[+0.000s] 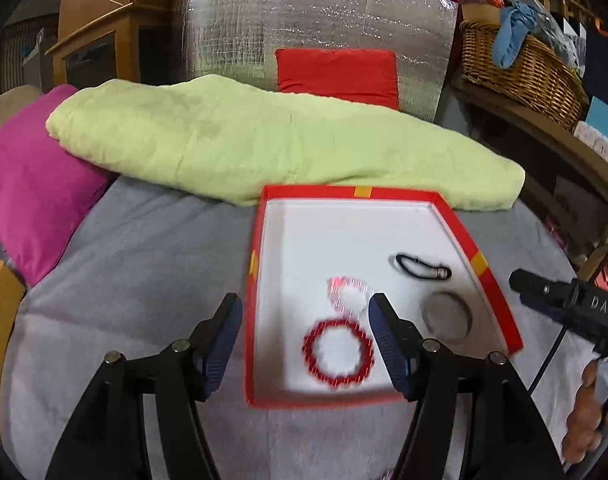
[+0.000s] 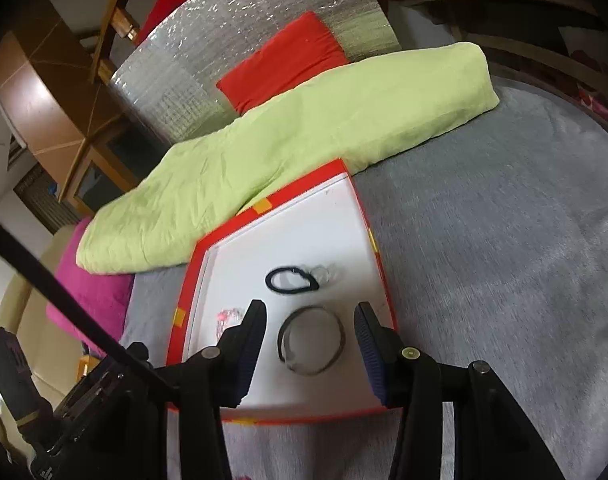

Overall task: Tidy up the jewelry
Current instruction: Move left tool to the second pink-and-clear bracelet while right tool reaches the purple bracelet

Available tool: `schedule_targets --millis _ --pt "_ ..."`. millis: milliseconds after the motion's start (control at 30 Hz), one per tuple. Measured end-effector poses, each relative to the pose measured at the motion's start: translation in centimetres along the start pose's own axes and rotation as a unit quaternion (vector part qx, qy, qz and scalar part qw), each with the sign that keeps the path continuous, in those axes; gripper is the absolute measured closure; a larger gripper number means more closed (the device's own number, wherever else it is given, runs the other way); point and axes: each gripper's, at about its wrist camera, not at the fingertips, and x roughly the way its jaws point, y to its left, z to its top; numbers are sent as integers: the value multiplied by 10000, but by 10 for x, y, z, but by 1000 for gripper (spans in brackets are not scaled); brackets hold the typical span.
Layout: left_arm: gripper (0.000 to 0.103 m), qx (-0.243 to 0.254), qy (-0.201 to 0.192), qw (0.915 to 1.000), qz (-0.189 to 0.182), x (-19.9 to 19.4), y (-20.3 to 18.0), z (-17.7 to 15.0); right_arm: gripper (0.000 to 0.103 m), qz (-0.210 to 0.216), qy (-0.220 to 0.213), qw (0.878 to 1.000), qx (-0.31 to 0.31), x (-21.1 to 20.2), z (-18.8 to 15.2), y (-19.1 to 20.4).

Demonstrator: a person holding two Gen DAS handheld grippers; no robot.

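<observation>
A shallow red box (image 1: pixel 461 224) (image 2: pixel 192 276) with a white floor lies on the grey bedspread. On its floor lie a red beaded bracelet (image 1: pixel 338 354), a pale pinkish bracelet (image 1: pixel 345 292) (image 2: pixel 228 318), a black cord bracelet (image 1: pixel 421 267) (image 2: pixel 292 279) and a dark metal bangle (image 1: pixel 447 316) (image 2: pixel 311 340). My left gripper (image 1: pixel 304 314) hangs open above the red bracelet, nothing between its pads. My right gripper (image 2: pixel 309 320) stands open over the bangle, touching nothing. In the left wrist view the right gripper's body (image 1: pixel 563 304) shows at the right with a hand below it.
A folded light-green blanket (image 1: pixel 264 140) (image 2: pixel 304 136) lies just behind the box. A magenta pillow (image 1: pixel 32 184) sits at the left, a red cushion (image 1: pixel 337 74) against a silver foil panel behind. A wicker basket (image 1: pixel 519 68) stands on a shelf at the right. Grey bedspread (image 2: pixel 503 240) spreads around.
</observation>
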Motion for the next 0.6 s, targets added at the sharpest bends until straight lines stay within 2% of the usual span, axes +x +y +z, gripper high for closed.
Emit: schedule_targets --millis 100,233,400,500,600 --pt "36 28 119 9999 -100 -14 4 -17 54 -23 6 9998 -185 -13 -9 2" --pt "36 334 237 9991 -109 -33 6 -41 54 -31 80 9993 -372 -33 -26 0" --pt "36 450 492 9977 -82 -48 18 -75 54 -35 359 9977 -577 -52 -56 -6" --pt "36 309 659 9970 -257 -54 23 -92 54 -116 580 9967 -564 -59 -74 -13" --pt "37 297 776 9946 -618 -55 18 -99 54 -248 769 9957 -453 -60 -86 -24"
